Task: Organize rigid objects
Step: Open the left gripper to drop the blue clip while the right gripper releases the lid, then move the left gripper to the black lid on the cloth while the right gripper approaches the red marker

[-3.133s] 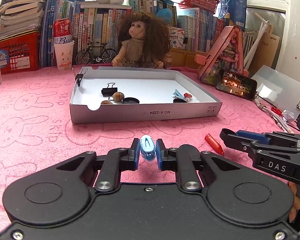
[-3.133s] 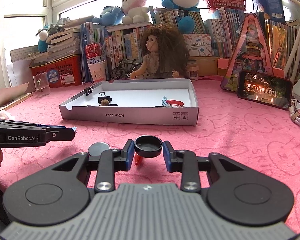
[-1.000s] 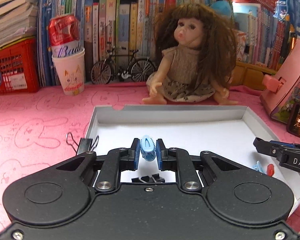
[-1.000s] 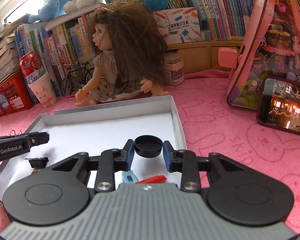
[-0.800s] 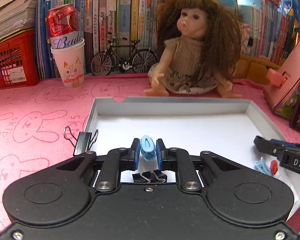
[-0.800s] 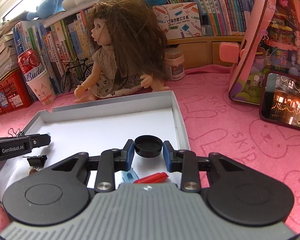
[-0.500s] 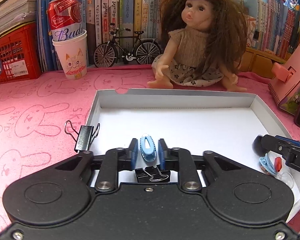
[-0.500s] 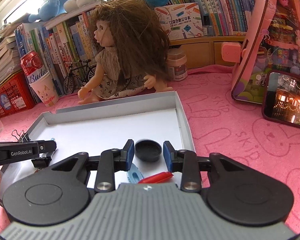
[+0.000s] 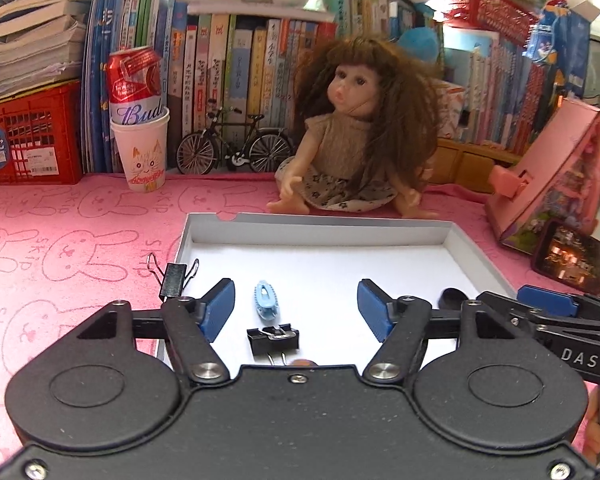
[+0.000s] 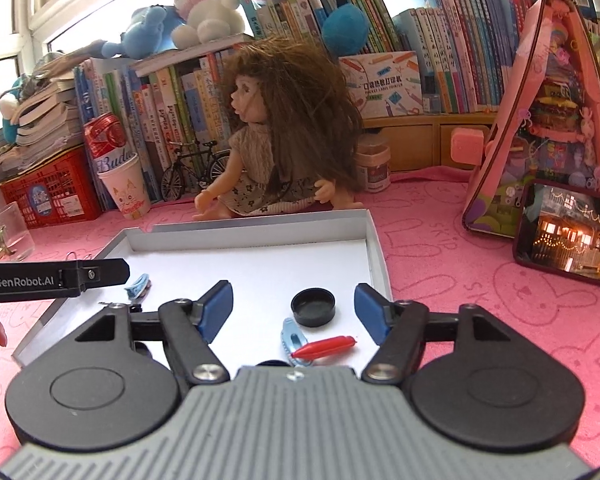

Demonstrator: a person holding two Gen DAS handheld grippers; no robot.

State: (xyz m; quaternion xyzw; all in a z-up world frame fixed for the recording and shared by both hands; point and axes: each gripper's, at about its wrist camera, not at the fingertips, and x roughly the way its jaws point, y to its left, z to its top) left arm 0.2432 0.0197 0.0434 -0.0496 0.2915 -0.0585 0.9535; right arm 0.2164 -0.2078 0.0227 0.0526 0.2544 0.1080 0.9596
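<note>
Left gripper [image 9: 296, 306]: your jaws are spread wide over the tray, holding nothing.
Right gripper [image 10: 294, 307]: yours are spread wide too, with nothing between the pads.
Tray [image 9: 320, 228]: a shallow white box on the pink cloth [image 9: 60, 248], directly in front of the doll [image 9: 352, 128]; this is the landmark for the rest.
Blue clip [image 9: 265, 300]: lying flat on the tray floor, toward its left side, between your left pads and touching neither.
Binder clip [image 9: 274, 338]: 1 black one on the tray floor just nearer you than the blue clip; a 2nd [image 9: 173, 279] is clamped on the tray's left wall.
Cap [image 10: 313, 307]: black, round, open side up, on the tray floor near its right wall, between your right pads and free of both.
Second blue clip [image 10: 291, 338]: on the tray floor just nearer you than the cap, with a red piece [image 10: 326, 346] lying across it.
Phone [image 10: 568, 232]: propped on the cloth, well to the right of the tray, screen lit.
Cup [image 9: 140, 152]: beyond the tray's left corner, with a red can standing in it.
</note>
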